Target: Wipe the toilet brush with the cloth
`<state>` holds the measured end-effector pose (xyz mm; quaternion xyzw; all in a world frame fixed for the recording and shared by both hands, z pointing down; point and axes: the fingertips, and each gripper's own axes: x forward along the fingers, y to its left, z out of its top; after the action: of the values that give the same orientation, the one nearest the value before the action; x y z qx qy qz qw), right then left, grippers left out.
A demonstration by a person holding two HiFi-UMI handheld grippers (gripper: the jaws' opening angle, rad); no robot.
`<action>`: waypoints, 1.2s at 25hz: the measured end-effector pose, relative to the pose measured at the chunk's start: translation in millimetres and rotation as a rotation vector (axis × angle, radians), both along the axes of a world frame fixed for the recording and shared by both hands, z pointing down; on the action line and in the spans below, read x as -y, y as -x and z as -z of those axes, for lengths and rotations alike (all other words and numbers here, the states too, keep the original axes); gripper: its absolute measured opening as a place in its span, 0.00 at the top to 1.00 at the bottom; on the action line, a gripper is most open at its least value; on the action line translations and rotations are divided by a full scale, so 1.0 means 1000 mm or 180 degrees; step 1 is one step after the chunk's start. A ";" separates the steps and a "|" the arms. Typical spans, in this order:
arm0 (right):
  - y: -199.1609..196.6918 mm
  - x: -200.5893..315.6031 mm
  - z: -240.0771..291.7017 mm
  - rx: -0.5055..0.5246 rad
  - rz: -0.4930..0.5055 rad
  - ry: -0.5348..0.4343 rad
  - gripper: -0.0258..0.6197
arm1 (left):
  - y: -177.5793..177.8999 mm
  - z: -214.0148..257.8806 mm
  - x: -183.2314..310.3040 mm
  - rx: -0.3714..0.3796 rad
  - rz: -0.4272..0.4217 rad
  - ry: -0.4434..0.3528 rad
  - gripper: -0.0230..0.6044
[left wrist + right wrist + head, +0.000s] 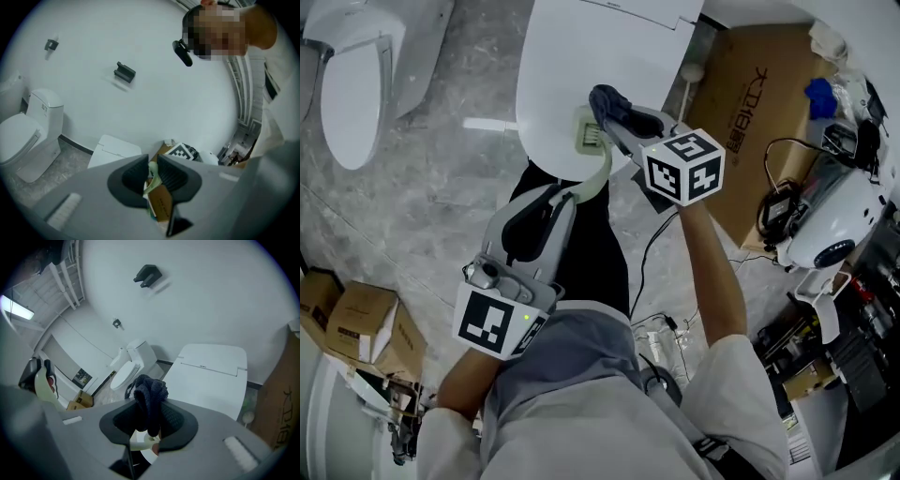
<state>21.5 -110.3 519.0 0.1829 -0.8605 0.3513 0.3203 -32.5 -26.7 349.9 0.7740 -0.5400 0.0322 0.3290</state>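
Cloth (150,394), dark blue and bunched, sits clamped between the jaws of my right gripper (149,422). In the head view I see it just beside the pale green toilet brush (592,131), at twelve o'clock from my body, over the closed white toilet lid (572,56). My left gripper (152,177) is clamped on the brush's curved handle, at seven o'clock from the cloth. A second toilet (352,84) stands at ten o'clock.

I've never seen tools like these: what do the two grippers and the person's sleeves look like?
The left gripper and right gripper have smooth grey bodies ending in black ribbed pads. Each carries a white cube printed with black square markers. The person wears a light grey short-sleeved shirt.
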 end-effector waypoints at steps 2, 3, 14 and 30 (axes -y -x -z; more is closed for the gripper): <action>0.009 -0.001 -0.013 0.0047 0.0219 0.0055 0.82 | 0.001 -0.001 0.001 -0.0005 0.0039 -0.0014 0.96; 0.014 -0.002 -0.019 0.0067 0.0345 0.0074 0.82 | 0.002 -0.002 0.001 -0.0008 0.0059 -0.0020 0.96; 0.052 -0.024 -0.085 -0.0093 0.1442 0.0511 0.82 | 0.004 -0.009 -0.005 -0.0036 0.0236 0.0042 0.96; 0.086 -0.055 -0.131 -0.0506 0.2424 0.0578 0.82 | 0.011 -0.012 -0.014 -0.0007 0.0531 0.0067 0.96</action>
<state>-64.5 -55.5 650.3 -0.1516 -0.8048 0.2669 0.5081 -43.7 -12.8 362.0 0.7228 -0.6019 0.0094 0.3393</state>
